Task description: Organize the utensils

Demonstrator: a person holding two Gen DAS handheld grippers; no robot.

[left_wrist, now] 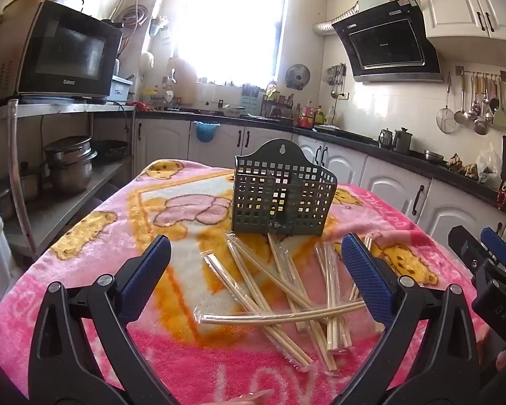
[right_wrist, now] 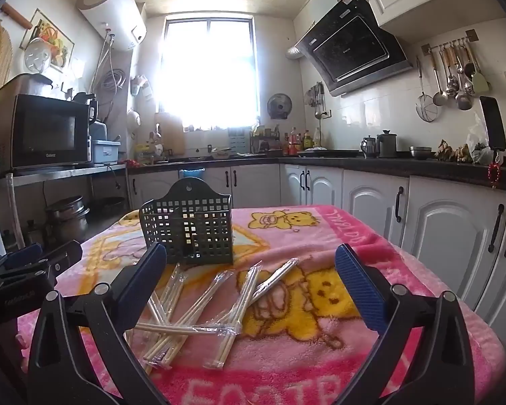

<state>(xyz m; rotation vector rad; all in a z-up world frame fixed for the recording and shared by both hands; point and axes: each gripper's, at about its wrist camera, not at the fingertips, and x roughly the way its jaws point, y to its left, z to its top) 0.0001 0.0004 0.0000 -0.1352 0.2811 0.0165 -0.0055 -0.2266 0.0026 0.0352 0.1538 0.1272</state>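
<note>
A dark grey perforated utensil holder (left_wrist: pixel 283 195) (right_wrist: pixel 189 229) stands upright on a pink blanket with bear prints (left_wrist: pixel 94 256) (right_wrist: pixel 320 347). In front of it several pairs of wooden chopsticks in clear plastic sleeves (left_wrist: pixel 280 297) (right_wrist: pixel 199 307) lie loosely crossed. My left gripper (left_wrist: pixel 256 256) hovers open just short of the pile, nothing between its blue pads. My right gripper (right_wrist: pixel 251 263) is open too, with the pile below and left of its gap. Each gripper shows at the other view's edge: the right (left_wrist: pixel 485 263), the left (right_wrist: pixel 33 263).
A microwave (left_wrist: pixel 67 54) sits on a steel rack with pots (left_wrist: pixel 71 165) at the left. White cabinets under a dark counter (right_wrist: pixel 421 165) run along the back and right. Ladles hang on the right wall (right_wrist: pixel 455 77). A range hood (right_wrist: pixel 350 44) is above.
</note>
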